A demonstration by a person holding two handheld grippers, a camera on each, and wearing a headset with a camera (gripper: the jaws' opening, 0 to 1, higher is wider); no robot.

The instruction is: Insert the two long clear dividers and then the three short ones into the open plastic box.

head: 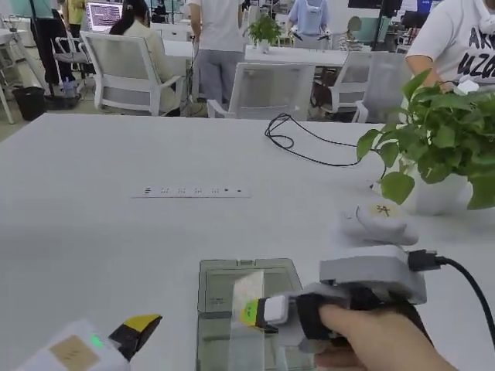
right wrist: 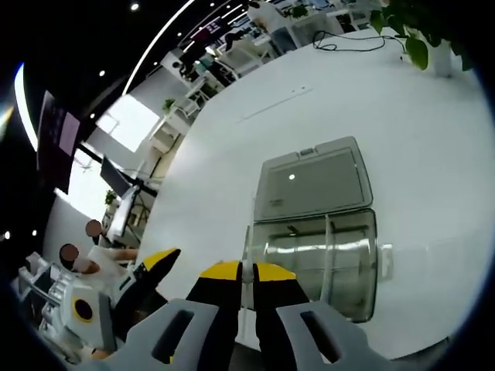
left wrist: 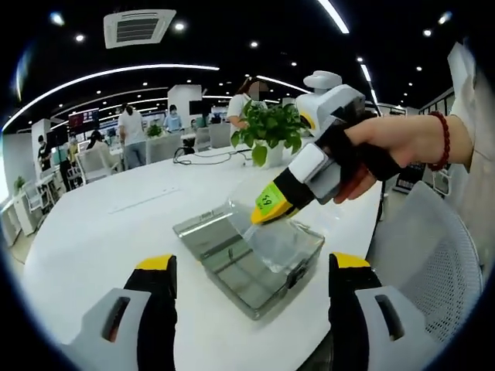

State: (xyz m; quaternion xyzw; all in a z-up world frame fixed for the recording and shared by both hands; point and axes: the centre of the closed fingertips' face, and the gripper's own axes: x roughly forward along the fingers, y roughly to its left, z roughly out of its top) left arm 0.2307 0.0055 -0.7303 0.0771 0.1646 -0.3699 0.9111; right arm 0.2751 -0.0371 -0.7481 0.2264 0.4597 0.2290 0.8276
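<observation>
Above the open box [head: 210,280], the right gripper [head: 251,313] pinched a clear divider [head: 249,290] edge-down for slotting; at eight o'clock the left gripper [left wrist: 252,267] hovered, jaws wide.

— What does the box look like?
— A clear rectangular plastic box [left wrist: 282,297] lies open on the white table [head: 116,232]. Its hinged lid [right wrist: 309,182] is folded out flat beside the base.
— Anything inside?
— Clear strips stand upright in the base. One long strip [right wrist: 309,248] runs lengthwise and a short strip [right wrist: 329,267] crosses it.
— And the loose piece?
— A clear flat plastic divider [left wrist: 271,239] is pinched in the right gripper [right wrist: 246,272], tilted over the base. I can't tell if it touches.
</observation>
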